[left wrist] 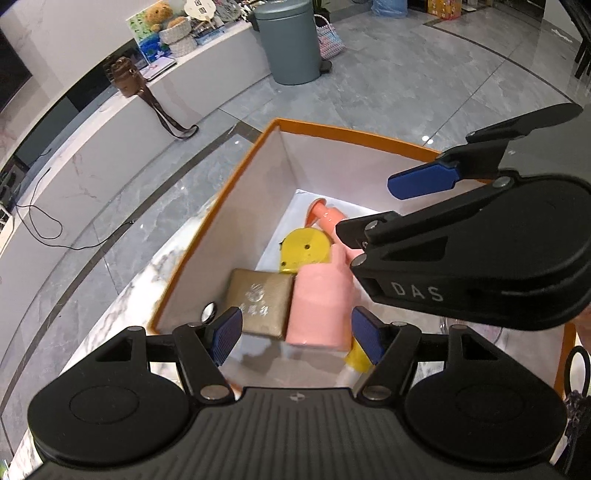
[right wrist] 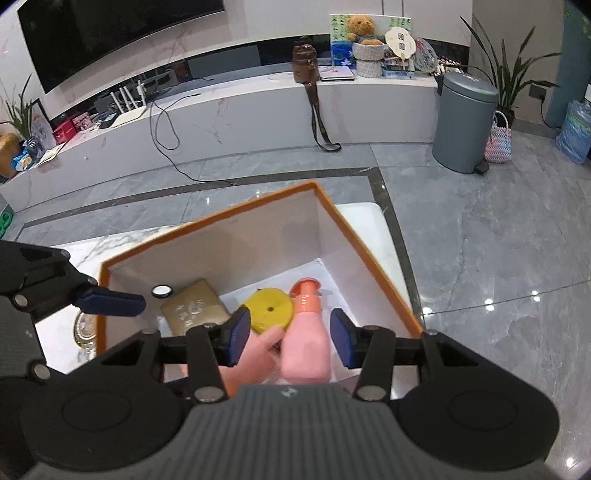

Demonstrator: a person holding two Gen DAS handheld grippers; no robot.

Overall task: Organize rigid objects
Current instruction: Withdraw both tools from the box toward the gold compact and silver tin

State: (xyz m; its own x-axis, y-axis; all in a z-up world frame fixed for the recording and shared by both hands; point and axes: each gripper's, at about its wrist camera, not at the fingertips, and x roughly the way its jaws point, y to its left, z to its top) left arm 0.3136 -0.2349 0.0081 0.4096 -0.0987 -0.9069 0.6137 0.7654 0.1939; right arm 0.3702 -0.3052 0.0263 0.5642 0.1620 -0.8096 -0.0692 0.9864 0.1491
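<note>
Probably a home living room: wall television (right wrist: 110,40), teddy bear (right wrist: 360,27), potted plant (right wrist: 509,74).

Grey marble floor (right wrist: 480,240), white TV bench (right wrist: 258,107)

Both wrist cameras are looking steeply down, close over the orange box (left wrist: 236,192). The left one is facing in from the box's near-left corner, the right one (right wrist: 207,229) from its other side. Both are sharing the box's inside, the grey bin (left wrist: 291,40) and the white ledge (right wrist: 258,107).
</note>
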